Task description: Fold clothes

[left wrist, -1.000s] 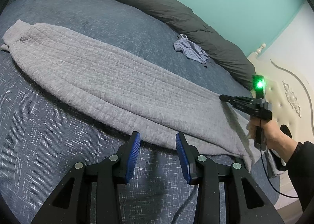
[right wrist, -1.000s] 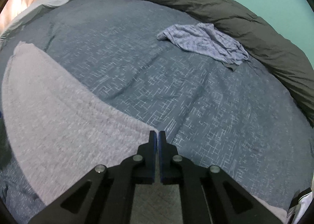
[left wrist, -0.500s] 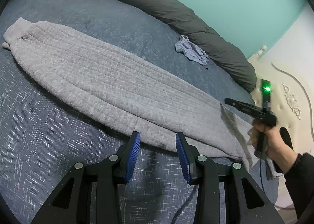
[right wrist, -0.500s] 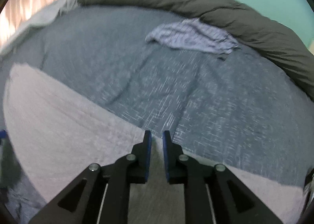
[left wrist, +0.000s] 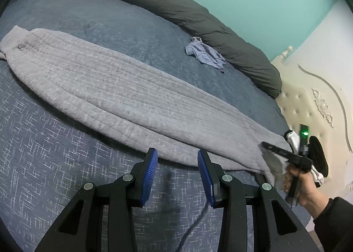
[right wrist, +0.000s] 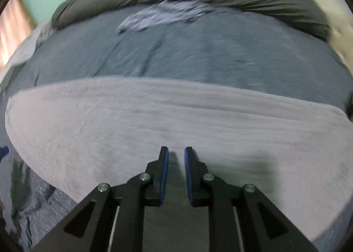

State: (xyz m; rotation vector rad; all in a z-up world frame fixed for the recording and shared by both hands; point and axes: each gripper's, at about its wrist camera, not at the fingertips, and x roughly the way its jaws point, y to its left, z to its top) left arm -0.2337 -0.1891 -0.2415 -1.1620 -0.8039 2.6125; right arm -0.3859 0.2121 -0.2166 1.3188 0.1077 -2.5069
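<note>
Both tongs have their jaws apart and carry nothing. On the left gripper (left wrist: 177, 157) the blue pads are widely separated, and it hovers over the blue patterned bedcover (left wrist: 55, 163), just in front of the near edge of the grey ribbed garment (left wrist: 123, 95). On the right gripper (right wrist: 176, 155) there is only a narrow gap between the jaws (its picture is blurred), and it hangs above the end of the same garment; whether it touches the fabric I cannot tell. The garment lies flat and long across the bed. A person's hand (left wrist: 302, 188) holds the right gripper at the garment's right end. Near the dark grey duvet (left wrist: 198, 18) lies a small crumpled light blue cloth (left wrist: 204, 54), well apart from the garment.
</note>
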